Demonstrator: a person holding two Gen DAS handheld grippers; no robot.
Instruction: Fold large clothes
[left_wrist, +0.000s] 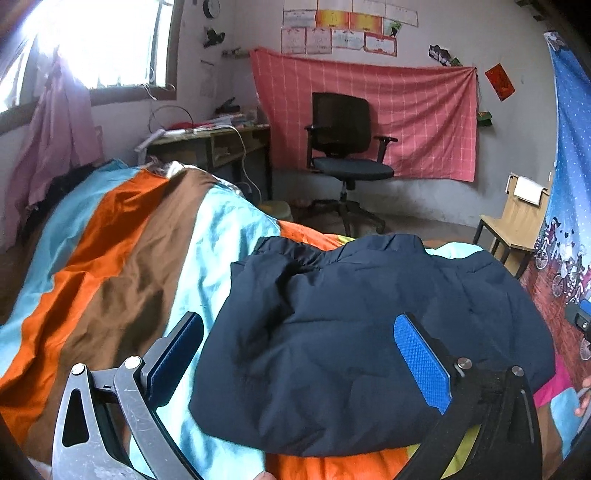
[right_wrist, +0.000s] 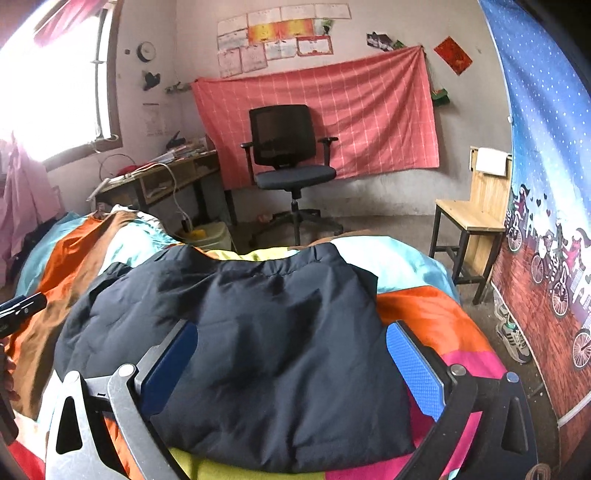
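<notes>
A navy jacket (left_wrist: 369, 332) lies folded into a compact, puffy rectangle on a striped quilt (left_wrist: 122, 258), filling the lower centre of both views. Its near edge is partly hidden behind the gripper frames, and its collar end points toward the far wall.

The left gripper (left_wrist: 299, 354) sits at the bottom of its frame with jaws wide apart; nothing is between the blue pads (left_wrist: 423, 363), which stand clear above the jacket. The right gripper (right_wrist: 291, 358) shows the same: jaws fully spread, pads (right_wrist: 413, 369) on either side of the fabric as seen, not pressing it. Whether either pad brushes the cloth cannot be told.

In the left view, the right edge shows a dark part of the other gripper, cut off, with a blurred fingertip below it. In the right view, the left edge likewise shows a cropped dark gripper tip (right_wrist: 22, 304).

Beyond the bed stand an office chair (left_wrist: 345, 147), a cluttered desk (left_wrist: 210, 140) and a wooden chair (right_wrist: 469, 218). The window (left_wrist: 99, 40) at upper left is blown out; nothing is legible through it. The wall papers (right_wrist: 277, 37) are too blurred to read. A shoe (right_wrist: 513, 339) lies at the lower right, beside a printed curtain (right_wrist: 546, 184).
</notes>
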